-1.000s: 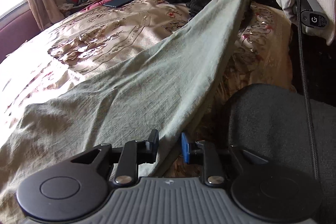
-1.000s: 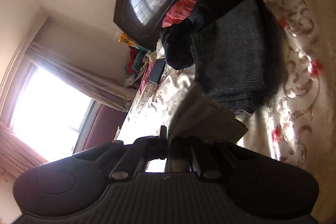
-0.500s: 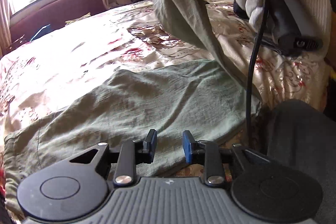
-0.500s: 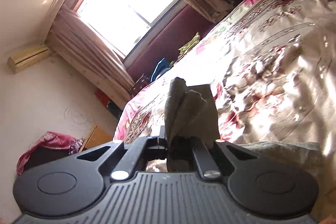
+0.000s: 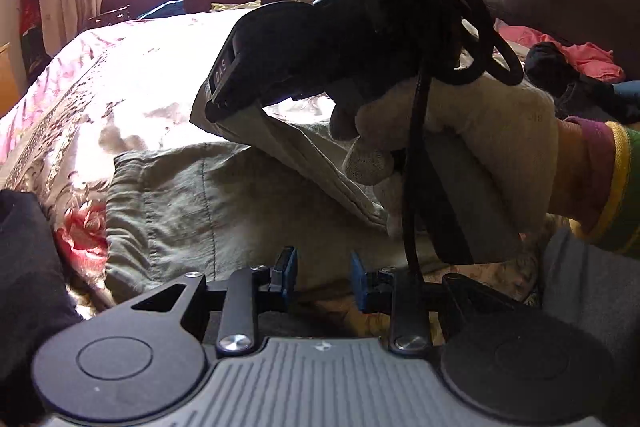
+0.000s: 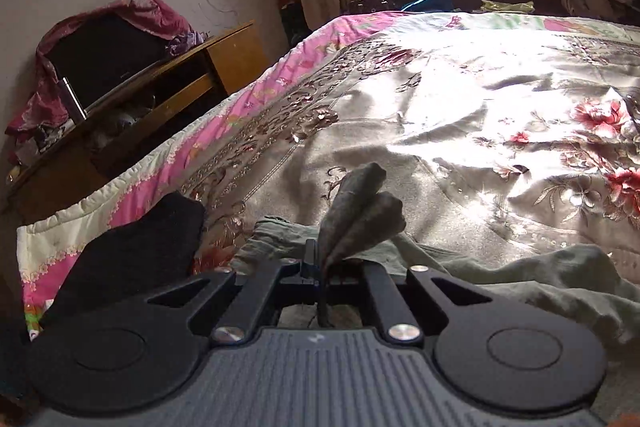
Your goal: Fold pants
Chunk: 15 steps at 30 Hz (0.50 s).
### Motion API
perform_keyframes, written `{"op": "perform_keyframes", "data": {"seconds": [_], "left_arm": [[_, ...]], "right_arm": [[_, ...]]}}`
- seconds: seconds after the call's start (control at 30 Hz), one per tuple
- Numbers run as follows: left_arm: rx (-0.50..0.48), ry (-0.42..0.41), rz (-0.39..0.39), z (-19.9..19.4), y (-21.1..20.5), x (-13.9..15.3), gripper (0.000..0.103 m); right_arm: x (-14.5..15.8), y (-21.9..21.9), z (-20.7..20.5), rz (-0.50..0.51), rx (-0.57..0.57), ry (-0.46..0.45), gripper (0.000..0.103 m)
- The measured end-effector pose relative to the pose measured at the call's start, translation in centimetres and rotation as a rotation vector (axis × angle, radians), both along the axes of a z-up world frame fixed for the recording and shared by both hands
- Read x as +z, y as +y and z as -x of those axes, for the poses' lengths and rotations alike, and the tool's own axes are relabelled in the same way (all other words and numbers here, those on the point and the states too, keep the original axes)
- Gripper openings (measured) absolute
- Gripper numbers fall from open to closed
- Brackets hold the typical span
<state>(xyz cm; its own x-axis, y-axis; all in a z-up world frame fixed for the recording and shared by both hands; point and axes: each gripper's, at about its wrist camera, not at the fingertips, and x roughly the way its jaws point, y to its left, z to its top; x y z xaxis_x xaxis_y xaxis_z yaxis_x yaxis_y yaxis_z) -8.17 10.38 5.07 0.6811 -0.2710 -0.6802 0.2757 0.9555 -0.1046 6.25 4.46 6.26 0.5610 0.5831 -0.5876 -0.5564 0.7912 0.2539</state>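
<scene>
Over the waistband, right gripper (image 6: 320,267) clamped the pants (image 5: 168,203) hem, nearer than the left gripper (image 5: 323,273), whose fingers gaped empty beside their edge.

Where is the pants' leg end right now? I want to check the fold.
The leg end is pinched in the right hand-held gripper, raised above the waist part of the pants near the bedspread's front edge in both wrist views.
</scene>
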Motion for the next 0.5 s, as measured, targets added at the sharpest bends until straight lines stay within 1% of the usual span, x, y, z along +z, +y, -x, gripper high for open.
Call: {"op": "perform_keyframes", "data": {"seconds": [0.1, 0.17, 0.23, 0.37, 0.5], "left_arm": [[0.060, 0.029, 0.105, -0.5, 2.6, -0.7, 0.043], [0.079, 0.044, 0.142, -1.0, 3.7, -1.3, 0.043], [0.075, 0.039, 0.145, -1.1, 4.3, -1.7, 0.043], [0.048, 0.027, 0.127, -1.4, 4.6, -2.2, 0.043], [0.040, 0.017, 0.114, -1.3, 5.1, -2.7, 0.045]], "right_arm": [[-0.5, 3.5, 1.3, 0.155, 0.113, -0.076, 0.004], [-0.9, 4.9, 1.8, 0.219, 0.152, -0.099, 0.005], [-1.6, 5.9, 1.8, 0.258, 0.174, -0.092, 0.005], [-2.5, 6.8, 1.6, 0.278, 0.200, -0.057, 0.007], [-2.6, 7.6, 2.4, 0.309, 0.239, -0.097, 0.005]]}}
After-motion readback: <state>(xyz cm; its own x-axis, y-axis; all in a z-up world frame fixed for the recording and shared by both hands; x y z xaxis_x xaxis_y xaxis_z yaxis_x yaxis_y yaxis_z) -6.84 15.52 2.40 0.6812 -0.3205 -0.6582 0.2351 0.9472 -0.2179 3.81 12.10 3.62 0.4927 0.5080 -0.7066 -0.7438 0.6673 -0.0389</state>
